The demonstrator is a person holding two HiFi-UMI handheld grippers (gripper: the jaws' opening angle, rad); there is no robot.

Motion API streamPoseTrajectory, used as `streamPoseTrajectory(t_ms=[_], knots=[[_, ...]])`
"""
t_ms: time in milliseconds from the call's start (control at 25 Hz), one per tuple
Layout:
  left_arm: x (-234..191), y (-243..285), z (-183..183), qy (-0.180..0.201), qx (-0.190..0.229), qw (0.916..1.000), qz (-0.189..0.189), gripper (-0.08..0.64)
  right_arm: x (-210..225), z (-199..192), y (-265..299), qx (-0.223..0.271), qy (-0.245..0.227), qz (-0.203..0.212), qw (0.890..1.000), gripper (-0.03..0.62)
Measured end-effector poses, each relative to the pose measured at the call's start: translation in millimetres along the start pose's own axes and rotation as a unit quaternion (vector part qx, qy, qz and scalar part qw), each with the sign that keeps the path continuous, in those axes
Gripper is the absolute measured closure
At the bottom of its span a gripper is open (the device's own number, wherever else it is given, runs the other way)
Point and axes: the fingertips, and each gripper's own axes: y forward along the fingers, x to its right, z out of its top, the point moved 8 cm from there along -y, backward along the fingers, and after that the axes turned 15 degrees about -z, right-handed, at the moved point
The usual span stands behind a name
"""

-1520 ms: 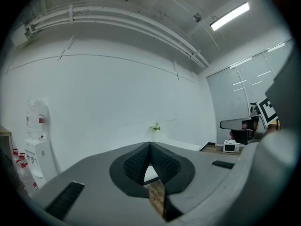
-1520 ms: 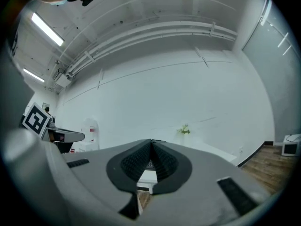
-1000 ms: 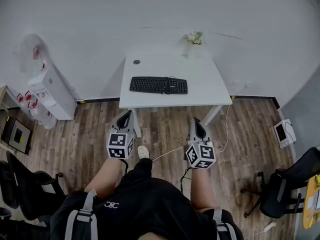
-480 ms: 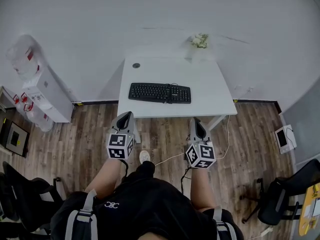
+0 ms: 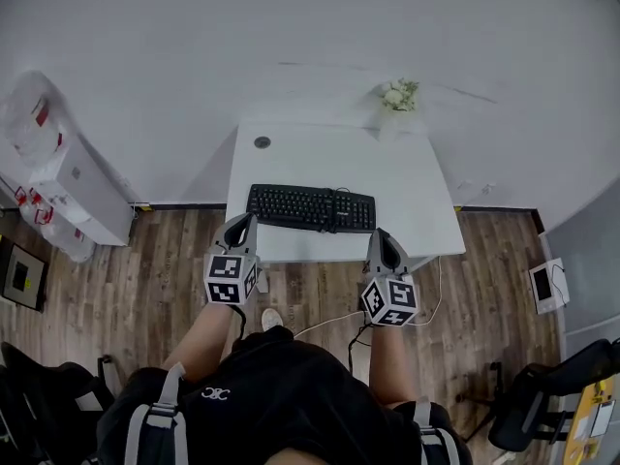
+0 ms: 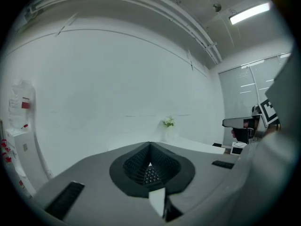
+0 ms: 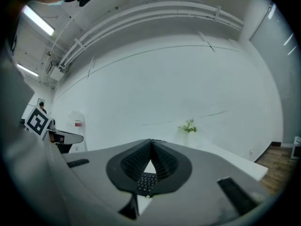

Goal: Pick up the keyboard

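Observation:
A black keyboard point(image 5: 310, 208) lies across the front part of a white table point(image 5: 339, 158). In the head view my left gripper point(image 5: 242, 224) is at the table's front edge, just short of the keyboard's left end, with its jaws together. My right gripper point(image 5: 380, 237) hovers at the front edge near the keyboard's right end, jaws also together. Neither holds anything. In the left gripper view the jaws point(image 6: 150, 146) meet at the tip, and keyboard keys point(image 6: 150, 175) show through the small gap below. The right gripper view shows the same: closed tips point(image 7: 151, 141) and keys point(image 7: 146, 182) beneath.
A small vase of flowers point(image 5: 398, 99) stands at the table's far right corner, and a dark round spot point(image 5: 263, 142) sits at the far left. A white cabinet point(image 5: 68, 187) stands left. A cable point(image 5: 329, 322) runs over the wooden floor; office chairs point(image 5: 538, 405) stand behind.
The person has walked up to the table. Table and keyboard have come nearer, and both grippers went from over the floor to the table's front edge. The jaws stayed closed.

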Motion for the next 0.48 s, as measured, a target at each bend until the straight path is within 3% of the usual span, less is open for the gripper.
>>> streamPoseTrajectory(t_ms=[480], knots=[[-94, 104, 12, -0.011, -0.018, 0.9997, -0.014, 0.548, -11, -3, 130, -0.022, -0.006, -0.022, 0.999, 0.588]])
